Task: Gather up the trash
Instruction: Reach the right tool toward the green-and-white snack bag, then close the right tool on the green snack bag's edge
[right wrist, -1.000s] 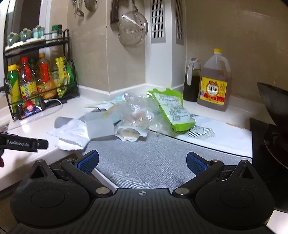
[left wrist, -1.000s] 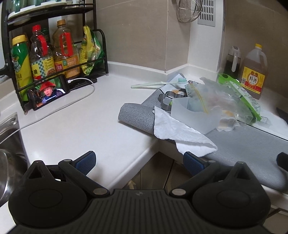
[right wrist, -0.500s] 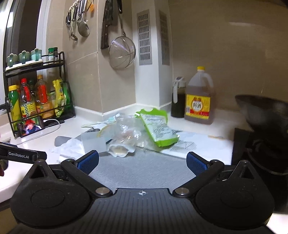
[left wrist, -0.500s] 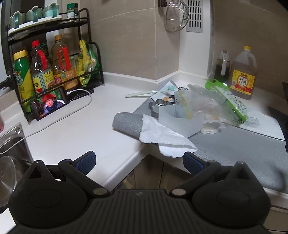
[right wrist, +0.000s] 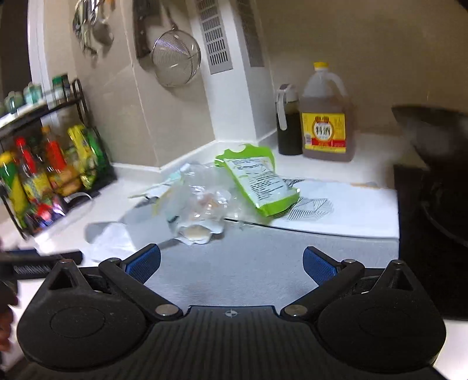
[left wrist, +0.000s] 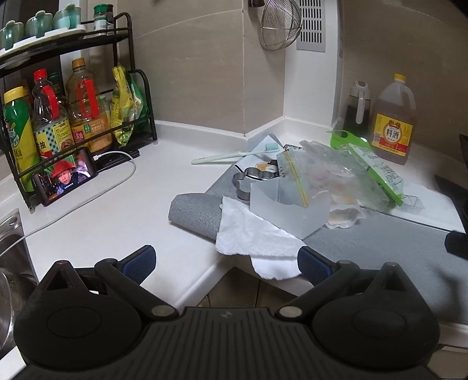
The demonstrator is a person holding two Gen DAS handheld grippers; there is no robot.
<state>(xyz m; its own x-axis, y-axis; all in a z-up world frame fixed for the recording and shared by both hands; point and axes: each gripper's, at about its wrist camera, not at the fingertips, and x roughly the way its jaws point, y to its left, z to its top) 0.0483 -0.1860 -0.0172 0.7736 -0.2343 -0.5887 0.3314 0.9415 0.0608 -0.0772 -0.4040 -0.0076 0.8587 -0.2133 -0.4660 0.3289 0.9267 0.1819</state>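
We are in a home kitchen. We see a condiment rack [left wrist: 79,117] of oil bottles, a hanging strainer [left wrist: 280,26], a wok [right wrist: 435,137] and a sink [left wrist: 11,248] edge.

A white corner table [left wrist: 122,216] carries a grey mat [left wrist: 380,248], a toothbrush [left wrist: 234,155], a propped phone [left wrist: 65,179], a black bottle rack [left wrist: 137,102], a big amber jug [left wrist: 393,119] and a dark cruet [left wrist: 355,111].
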